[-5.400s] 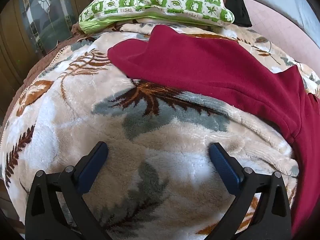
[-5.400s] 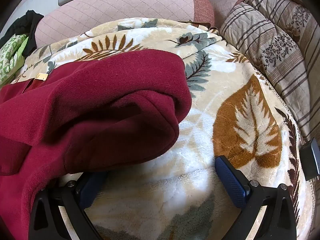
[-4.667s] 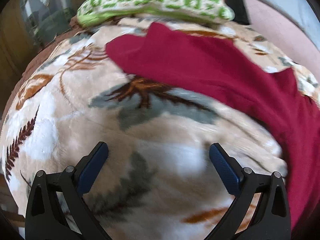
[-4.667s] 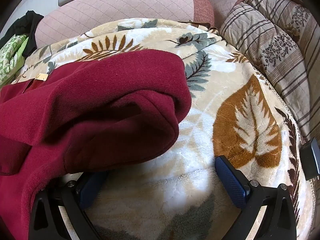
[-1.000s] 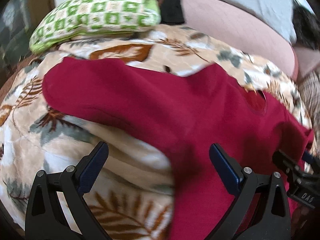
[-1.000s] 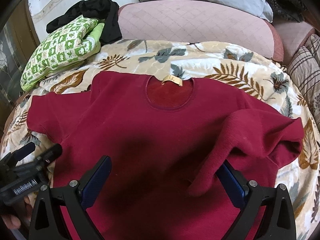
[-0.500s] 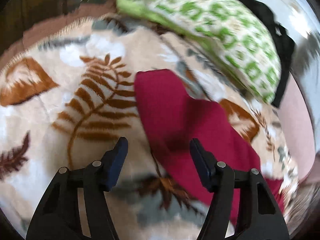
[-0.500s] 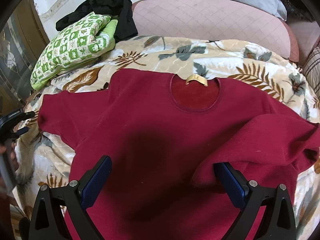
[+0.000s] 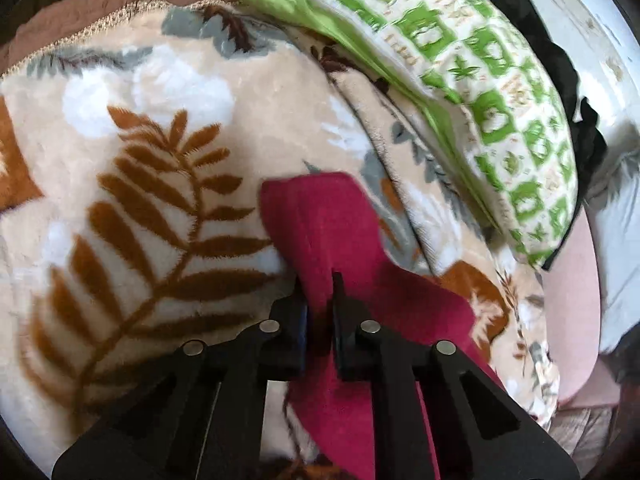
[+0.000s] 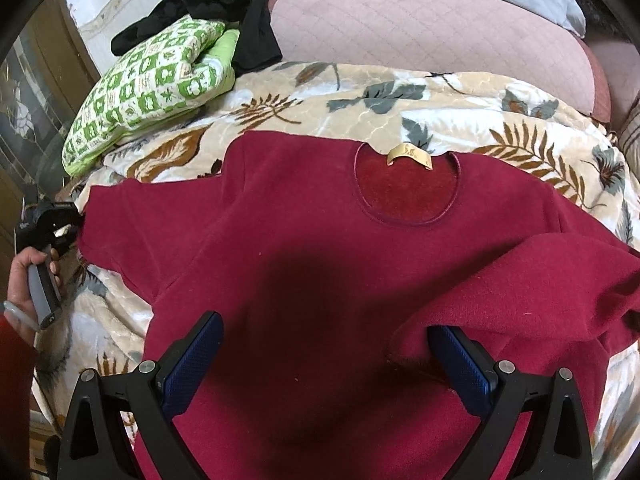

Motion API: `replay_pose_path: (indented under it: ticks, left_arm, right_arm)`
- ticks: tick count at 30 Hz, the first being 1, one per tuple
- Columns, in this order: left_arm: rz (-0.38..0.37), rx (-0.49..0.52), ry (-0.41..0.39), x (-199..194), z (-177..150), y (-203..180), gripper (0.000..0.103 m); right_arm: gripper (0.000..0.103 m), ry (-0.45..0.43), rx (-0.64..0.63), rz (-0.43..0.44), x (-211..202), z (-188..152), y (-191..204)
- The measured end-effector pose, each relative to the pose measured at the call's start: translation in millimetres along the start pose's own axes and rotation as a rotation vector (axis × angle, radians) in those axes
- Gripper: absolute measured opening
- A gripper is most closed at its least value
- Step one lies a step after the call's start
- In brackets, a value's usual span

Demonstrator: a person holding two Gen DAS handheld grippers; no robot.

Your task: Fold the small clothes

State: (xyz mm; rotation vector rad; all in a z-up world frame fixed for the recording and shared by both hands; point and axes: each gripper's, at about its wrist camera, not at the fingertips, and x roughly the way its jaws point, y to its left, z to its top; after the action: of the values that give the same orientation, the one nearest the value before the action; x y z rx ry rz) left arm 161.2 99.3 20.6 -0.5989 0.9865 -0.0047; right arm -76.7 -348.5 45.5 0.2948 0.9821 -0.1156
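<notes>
A dark red sweater [image 10: 300,240] lies face up on a leaf-patterned blanket [image 10: 440,120], neck label [image 10: 408,154] at the far side. Its right sleeve [image 10: 520,280] is folded over the body. My left gripper [image 9: 318,280] is shut on the end of the left sleeve [image 9: 320,220], which sticks out past the pads. In the right wrist view the same left gripper [image 10: 60,216] sits at the sleeve's tip, held by a hand [image 10: 24,276]. My right gripper [image 10: 326,344] hangs open over the sweater's lower body, its pads apart and pressing on nothing.
A green and white patterned pillow [image 10: 148,92] lies at the blanket's far left corner, with a black garment [image 10: 224,4] draped behind it. A pink quilted cushion [image 10: 420,28] runs along the back. The blanket's edge [image 9: 100,28] is close to the left gripper.
The left gripper swung from the sweater's body out to the left sleeve's end, rolled, and closed on the cuff. The right gripper stayed open over the sweater, barely shifting.
</notes>
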Motion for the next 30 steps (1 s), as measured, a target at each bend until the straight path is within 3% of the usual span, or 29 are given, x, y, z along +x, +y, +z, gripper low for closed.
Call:
replay_pose_path:
  ticks: [3,7,12,16,22,26,28,30]
  left_arm:
    - [-0.049,0.126,-0.067,-44.0,-7.6,-21.2,0.007]
    - [-0.177,0.246,-0.101,-99.9,-32.0,-64.8,0.007]
    - [-0.353,0.418,-0.085,-137.5,-103.1,-145.2,0.007]
    - [-0.436,0.555,0.011,-123.8,-171.9,-209.6,0.007]
    - [-0.43,0.637,0.2,-53.6,-265.4,-261.4,0.007]
    - [-0.396,0.688,0.306,-21.1,-299.7,-269.6,0.009]
    - [-0.377,0.723,0.346,-26.0,-308.3,-265.9,0.021]
    - [-0.408,0.743,0.338,-42.6,-302.6,-260.5,0.033]
  right_arm:
    - [0.102,-0.019,0.012,0.004,-7.7,2.6,-6.2]
    - [0.102,-0.039,0.048,-0.013,-16.2,7.1,-23.5]
    - [0.102,-0.053,0.084,-0.045,-29.9,8.9,-48.4]
    - [0.102,-0.069,0.104,-0.067,-46.9,8.3,-69.4]
    - [0.102,-0.123,0.138,-0.11,-87.5,3.1,-110.4]
    - [0.102,-0.129,0.166,-0.087,-98.8,0.3,-126.7]
    - [0.102,-0.134,0.169,-0.074,-99.5,2.1,-127.0]
    - [0.102,-0.141,0.164,-0.042,-97.3,7.2,-121.9]
